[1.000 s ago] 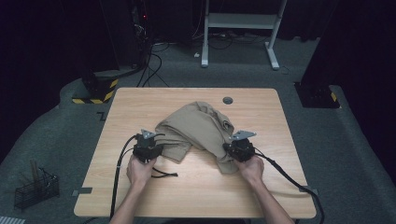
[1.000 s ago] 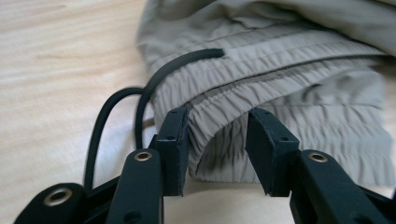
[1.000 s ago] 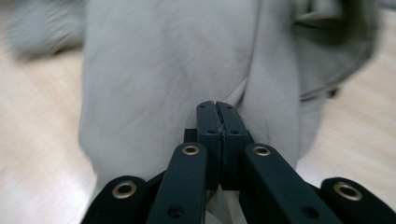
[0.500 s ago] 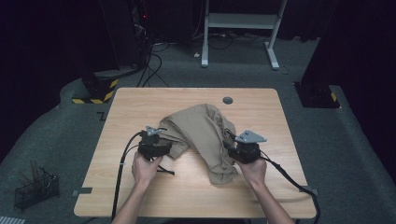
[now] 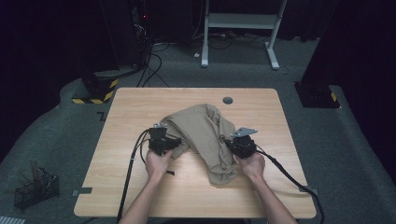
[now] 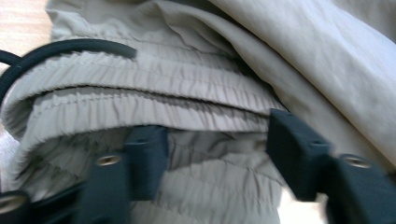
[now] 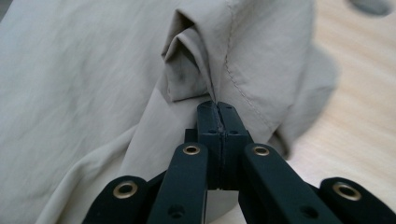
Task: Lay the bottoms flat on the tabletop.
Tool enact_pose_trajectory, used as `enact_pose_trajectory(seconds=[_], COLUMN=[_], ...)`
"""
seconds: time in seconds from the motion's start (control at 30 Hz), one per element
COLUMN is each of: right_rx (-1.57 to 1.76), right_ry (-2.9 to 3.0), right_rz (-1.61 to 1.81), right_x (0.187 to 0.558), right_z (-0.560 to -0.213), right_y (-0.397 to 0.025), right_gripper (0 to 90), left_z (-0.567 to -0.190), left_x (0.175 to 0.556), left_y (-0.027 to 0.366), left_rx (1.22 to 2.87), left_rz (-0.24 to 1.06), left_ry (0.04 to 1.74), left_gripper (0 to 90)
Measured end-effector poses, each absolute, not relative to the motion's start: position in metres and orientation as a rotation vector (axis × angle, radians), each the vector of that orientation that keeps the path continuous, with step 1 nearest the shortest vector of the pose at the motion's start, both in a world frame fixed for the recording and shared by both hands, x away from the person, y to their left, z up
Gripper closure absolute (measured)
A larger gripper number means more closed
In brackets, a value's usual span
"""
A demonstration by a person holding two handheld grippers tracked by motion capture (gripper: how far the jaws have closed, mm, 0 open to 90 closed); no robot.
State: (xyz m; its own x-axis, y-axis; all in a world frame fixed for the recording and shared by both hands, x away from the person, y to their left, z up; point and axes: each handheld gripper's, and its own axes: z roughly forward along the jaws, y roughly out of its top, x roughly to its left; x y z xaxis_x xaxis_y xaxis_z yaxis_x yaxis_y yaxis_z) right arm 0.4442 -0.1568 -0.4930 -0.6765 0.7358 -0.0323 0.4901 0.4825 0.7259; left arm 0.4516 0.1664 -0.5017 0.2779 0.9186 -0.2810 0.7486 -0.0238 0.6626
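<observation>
Khaki fabric, a crumpled garment (image 5: 205, 133), lies in the middle of the wooden table (image 5: 135, 107) in the high view, a little below the round grommet (image 5: 228, 100) near the table's top edge. The left gripper (image 5: 169, 141) sits at the cloth's left edge, the right gripper (image 5: 232, 141) at its right edge, each in a hand coming up from the bottom of the frame.

Seen in the left gripper view, the garment's gathered elastic waistband (image 6: 149, 98) spans the centre, with a black drawcord (image 6: 70, 49) curving at upper left. The jaws stand spread apart, waistband cloth between them.

From the right gripper view, the jaws are pressed together, pinching a fold of the garment (image 7: 93, 70) at frame centre; bare table shows at right.
</observation>
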Motion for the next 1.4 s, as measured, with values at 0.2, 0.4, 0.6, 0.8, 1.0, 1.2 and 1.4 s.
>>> enact_pose_trajectory(seconds=[0.2,0.4,0.6,0.8,1.0,1.2,1.4], right_rx=[1.010,1.039,1.110,1.073,1.001,1.063,1.068], right_ry=[2.378,2.176,2.265,2.382,2.292,2.262,2.296], right_rz=[1.039,1.116,1.110,1.077,1.137,1.165,1.175], right_x=[0.435,0.430,0.449,0.452,0.423,0.404,0.411], right_z=[-0.492,-0.478,-0.485,-0.499,-0.477,-0.475,-0.484], right_y=[-0.160,-0.173,-0.167,-0.159,-0.188,-0.215,-0.198], right_gripper=[89.5,50.7,45.1,89.1,89.5,89.1,66.0], left_z=[-0.505,-0.493,-0.499,-0.503,-0.504,-0.492,-0.465], left_x=[0.449,0.434,0.432,0.443,0.463,0.463,0.431], left_y=[0.167,0.175,0.170,0.164,0.173,0.180,0.165], left_rx=[1.983,1.969,2.025,2.093,2.076,2.015,1.953], left_rz=[0.406,0.427,0.296,0.454,0.506,0.413,0.256], left_ry=[1.443,1.406,1.397,1.378,1.425,1.431,1.273], left_gripper=[88.4,88.4,58.0,73.9,79.5,61.6,31.7])
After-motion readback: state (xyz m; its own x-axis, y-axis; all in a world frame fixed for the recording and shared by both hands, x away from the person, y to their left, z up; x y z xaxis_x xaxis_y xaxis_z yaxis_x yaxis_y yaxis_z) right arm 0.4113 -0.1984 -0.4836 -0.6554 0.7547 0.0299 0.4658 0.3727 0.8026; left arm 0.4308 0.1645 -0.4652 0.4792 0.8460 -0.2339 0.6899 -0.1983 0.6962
